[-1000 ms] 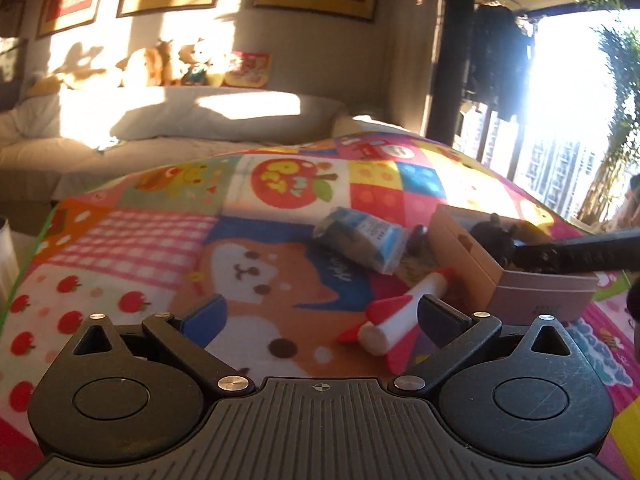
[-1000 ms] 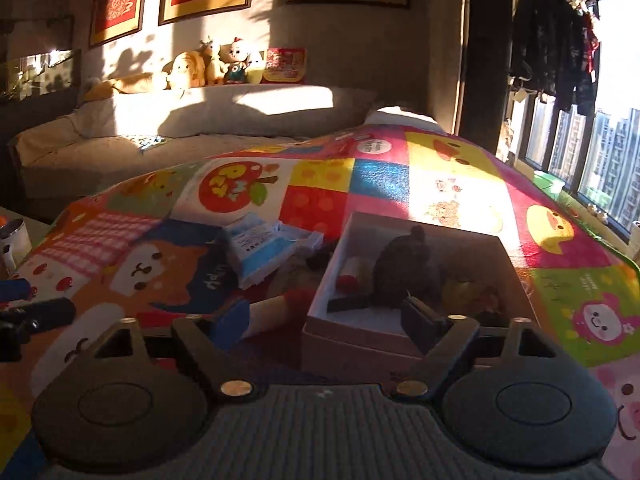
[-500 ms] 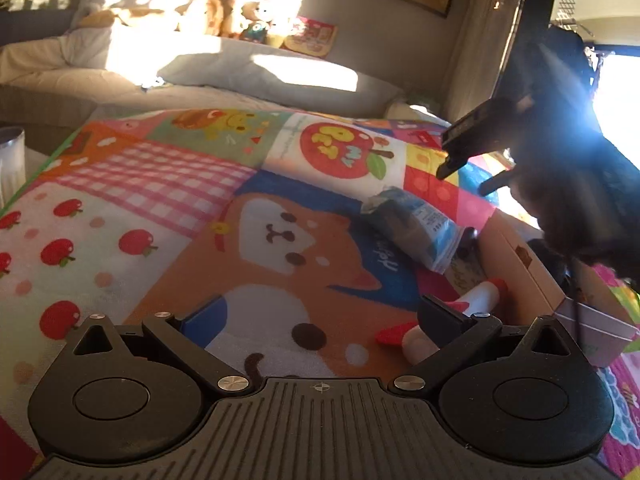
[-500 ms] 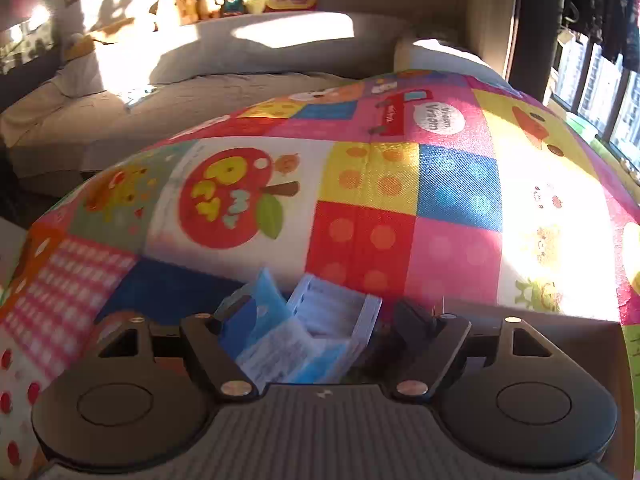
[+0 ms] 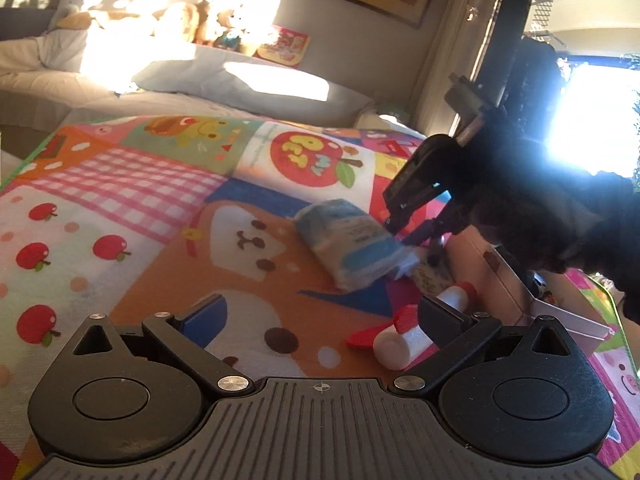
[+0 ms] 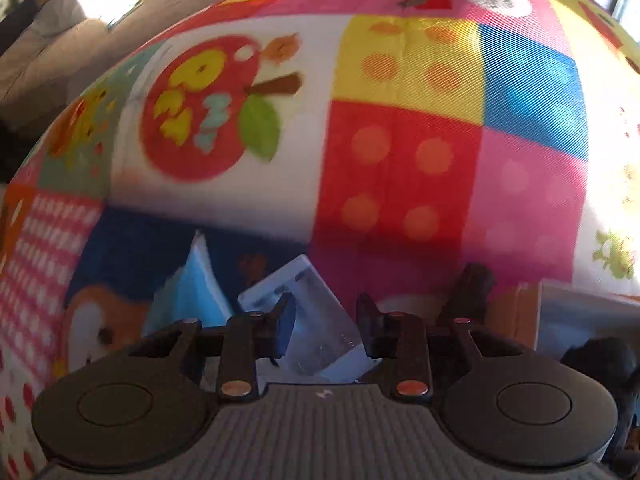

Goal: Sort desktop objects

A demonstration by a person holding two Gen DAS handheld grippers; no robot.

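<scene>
The left hand-held gripper (image 5: 322, 314) hangs low over a tabletop covered by a bright patchwork mat (image 5: 132, 216), its fingers spread wide with nothing between them. Just ahead of its right finger lies a white and red toy rocket (image 5: 404, 340), resting on the mat and tilted toward the near wall of an open cardboard box (image 5: 516, 284). Beyond the rocket sits a blue and white tissue pack (image 5: 352, 248), lying on its side over the printed dog face.

The right hand-held gripper (image 6: 326, 320) is tipped down at the far end of that tissue pack (image 6: 316, 328). Its fingers are drawn partly together on either side of the pack's pale wrapper; they stand close to it, but whether the pads actually press on it cannot be told. In the left wrist view the same right hand-held gripper (image 5: 404, 216) shows as a dark backlit shape with its tips at the pack's right end, beside the box rim. A second flap of blue packaging (image 6: 192, 292) rises to the left of the fingers. The corner of the box (image 6: 552, 312) shows at the right edge of the right wrist view, with a dark object (image 6: 472, 292) just beside it
</scene>
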